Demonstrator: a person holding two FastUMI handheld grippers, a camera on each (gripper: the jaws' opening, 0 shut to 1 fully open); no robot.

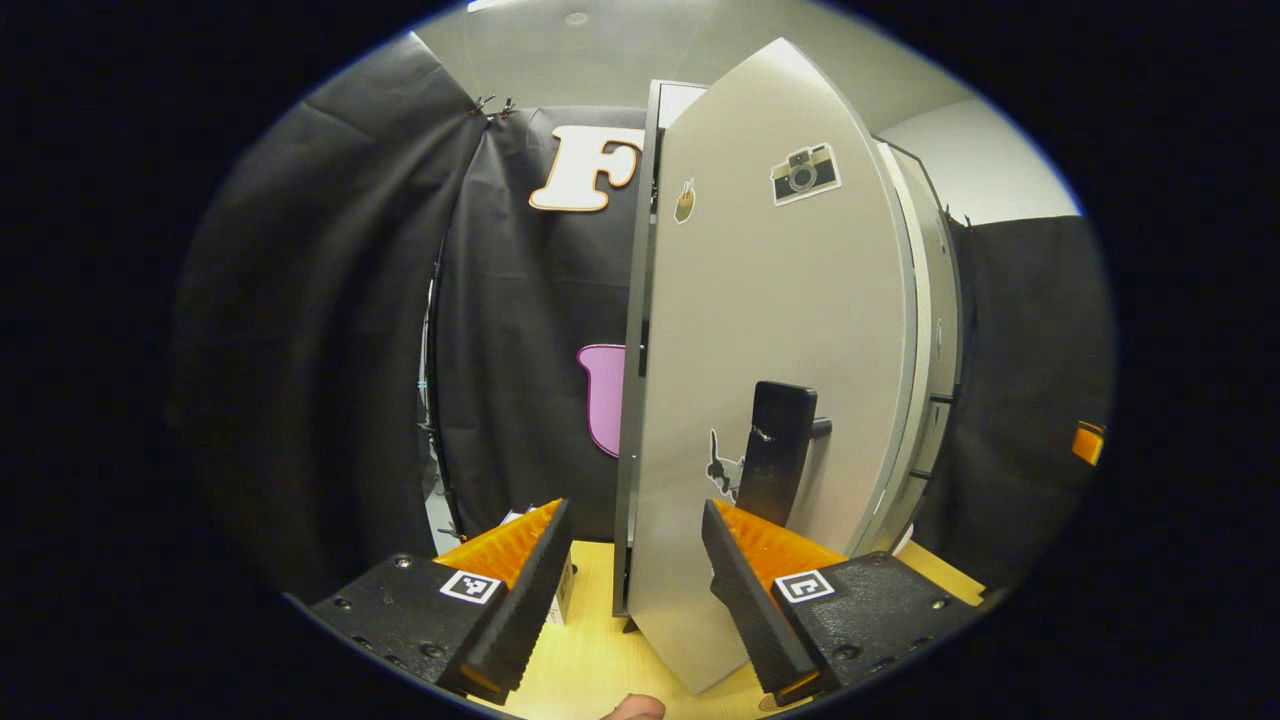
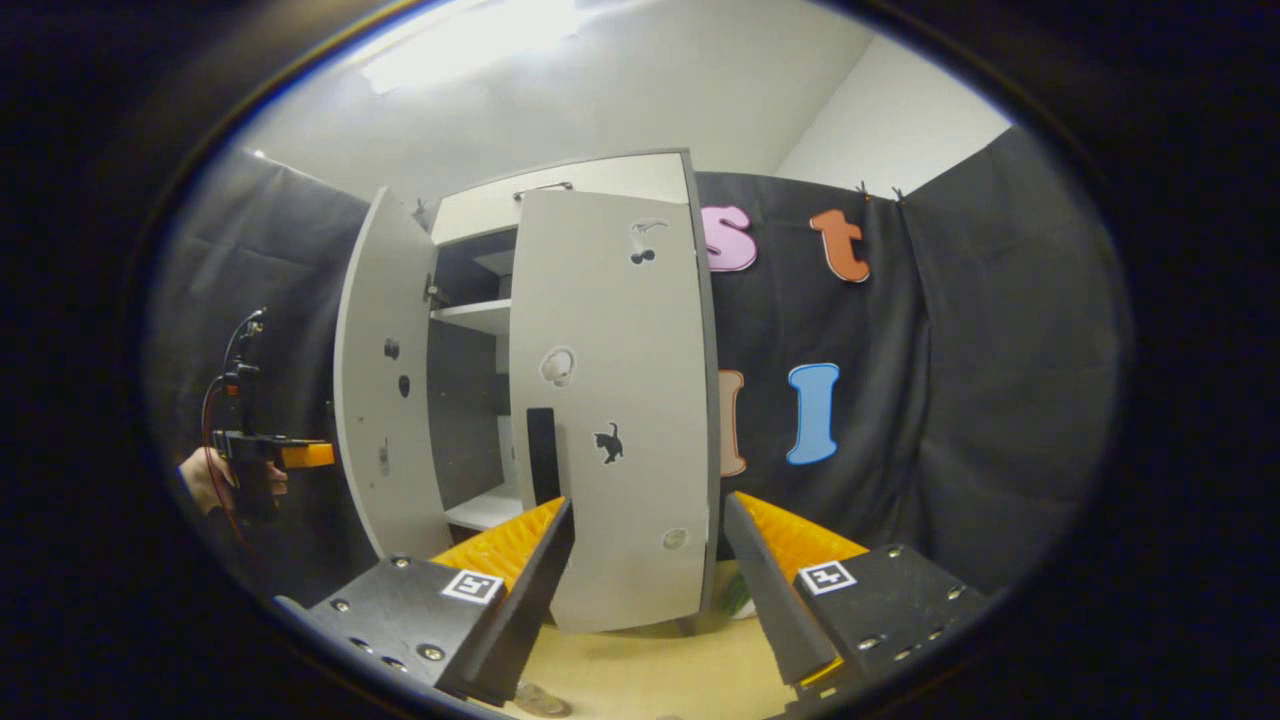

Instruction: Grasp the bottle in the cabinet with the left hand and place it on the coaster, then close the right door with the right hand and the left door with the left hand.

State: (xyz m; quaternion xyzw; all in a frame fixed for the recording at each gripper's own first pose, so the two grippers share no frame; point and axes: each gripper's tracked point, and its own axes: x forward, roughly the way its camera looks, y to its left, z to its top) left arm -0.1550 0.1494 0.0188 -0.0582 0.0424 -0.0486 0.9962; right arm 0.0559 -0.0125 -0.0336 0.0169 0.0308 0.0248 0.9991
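Observation:
In the right gripper view the grey cabinet (image 2: 600, 180) has its left door (image 2: 385, 400) swung wide open. Its right door (image 2: 620, 400), with a black handle (image 2: 541, 455), is turned most of the way toward the front. Bare shelves (image 2: 475, 315) show in the gap. My right gripper (image 2: 648, 570) is open, low before the right door. At far left a hand holds my left gripper (image 2: 300, 455) outside the open door. In the left gripper view that door's outer face (image 1: 760, 330) and black handle (image 1: 778, 450) are close ahead, and my left gripper (image 1: 632, 585) is open and touches nothing.
The cabinet stands on a light wooden table (image 1: 590, 660). A small box (image 1: 566, 592) lies by the cabinet's foot behind my left finger. Something small and green (image 2: 737, 592) sits at the cabinet's base beside my right finger; what it is I cannot tell. Black cloth walls surround the booth.

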